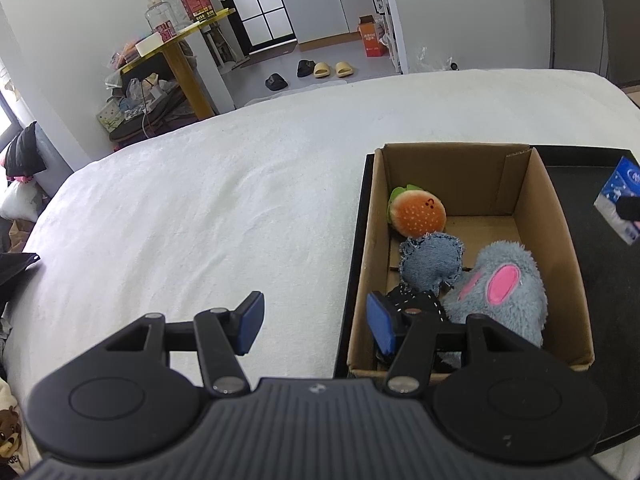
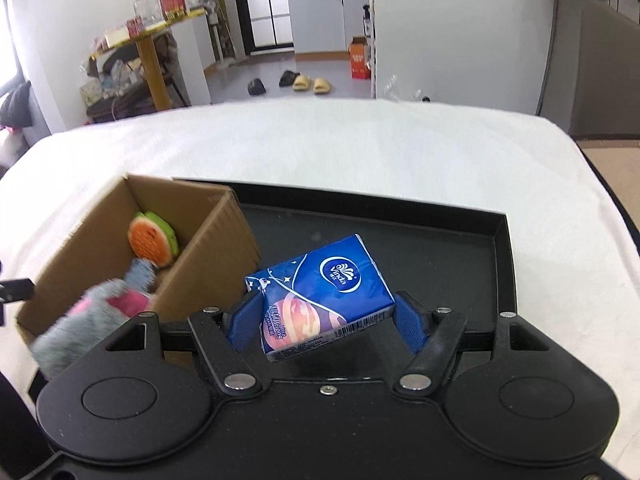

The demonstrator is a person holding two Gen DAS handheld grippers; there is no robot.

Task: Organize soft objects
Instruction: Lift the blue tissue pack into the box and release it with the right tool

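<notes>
A cardboard box [image 1: 556,248] stands at the left end of a black tray [image 1: 608,288] on the white bed. In it lie an orange burger plush [image 1: 418,216], a denim heart cushion [image 1: 430,264], a grey-and-pink plush [image 1: 504,288] and a black stitched item [image 1: 416,300]. My left gripper [image 1: 316,328] is open and empty over the box's near left corner. My right gripper [image 2: 326,320] is shut on a blue Vinda tissue pack [image 2: 320,292], held tilted above the tray floor [image 2: 440,256], right of the box [image 2: 216,248]. The pack also shows in the left wrist view [image 1: 618,204].
The white bed cover [image 1: 200,208] spreads left of and behind the tray. Beyond the bed's far edge are a yellow side table [image 1: 180,52] with clutter, slippers [image 1: 332,69] on the floor and white cabinets.
</notes>
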